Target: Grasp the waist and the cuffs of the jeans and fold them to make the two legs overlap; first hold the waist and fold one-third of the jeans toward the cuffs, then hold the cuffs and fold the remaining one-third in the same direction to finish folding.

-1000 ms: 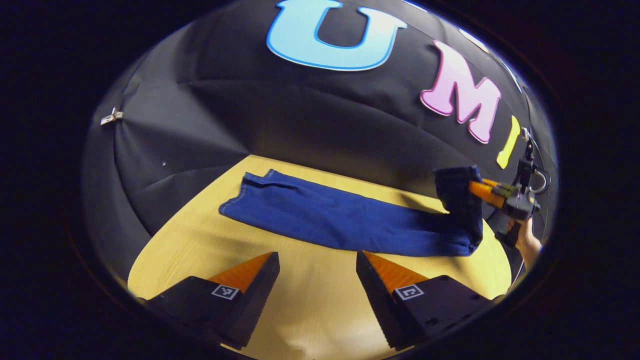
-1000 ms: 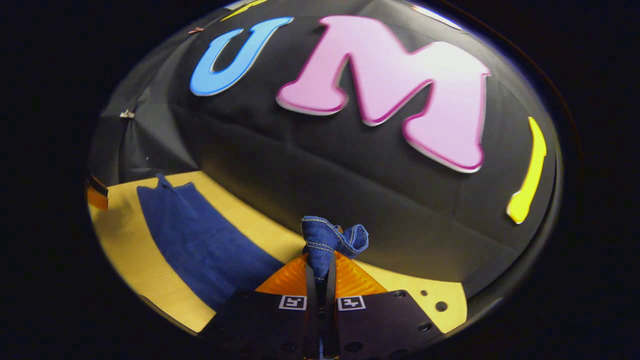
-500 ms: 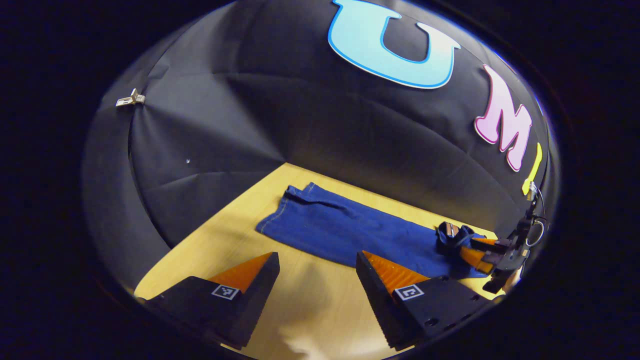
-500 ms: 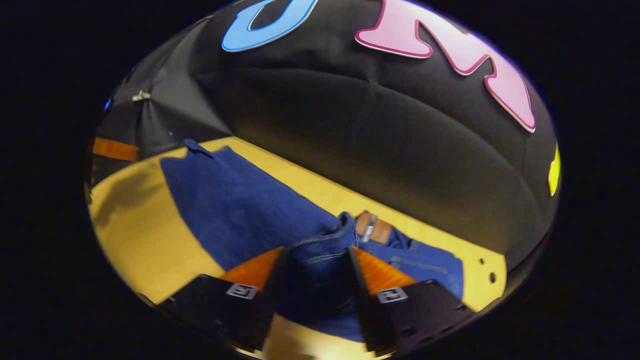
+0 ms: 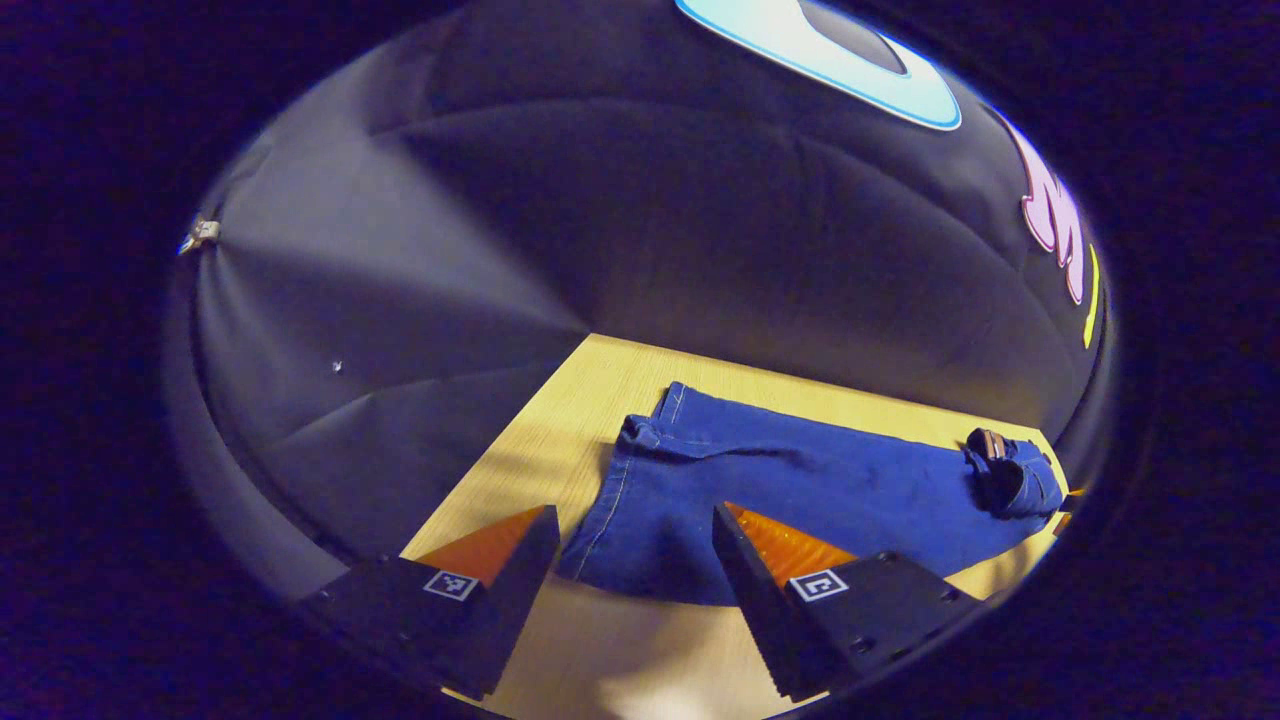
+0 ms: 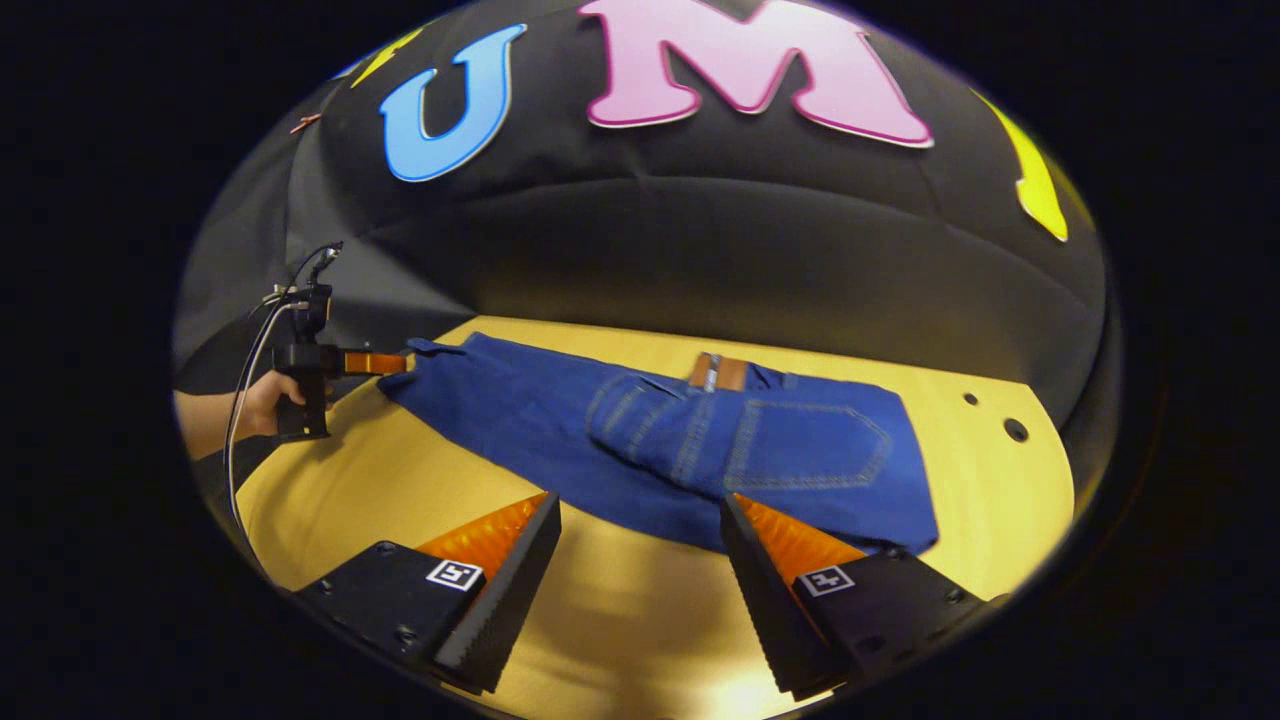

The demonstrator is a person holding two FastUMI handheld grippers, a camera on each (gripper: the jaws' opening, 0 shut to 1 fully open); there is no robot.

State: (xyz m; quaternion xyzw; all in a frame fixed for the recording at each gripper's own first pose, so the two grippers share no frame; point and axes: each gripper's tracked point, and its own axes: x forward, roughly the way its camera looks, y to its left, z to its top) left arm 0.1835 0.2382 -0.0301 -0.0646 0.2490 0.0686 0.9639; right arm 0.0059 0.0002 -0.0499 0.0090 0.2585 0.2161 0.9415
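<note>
Booth surroundings: pale wooden desk and black cloth wall

The light yellow wood-grain desk [image 6: 640, 620] fills the lower part of both views, with two small round dark holes [image 6: 1015, 430] near its far right corner in the right gripper view. Behind it rises the creased black cloth wall [image 5: 520, 230], its folds meeting at a small silvery metal clip [image 5: 200, 234] on the left.
</note>
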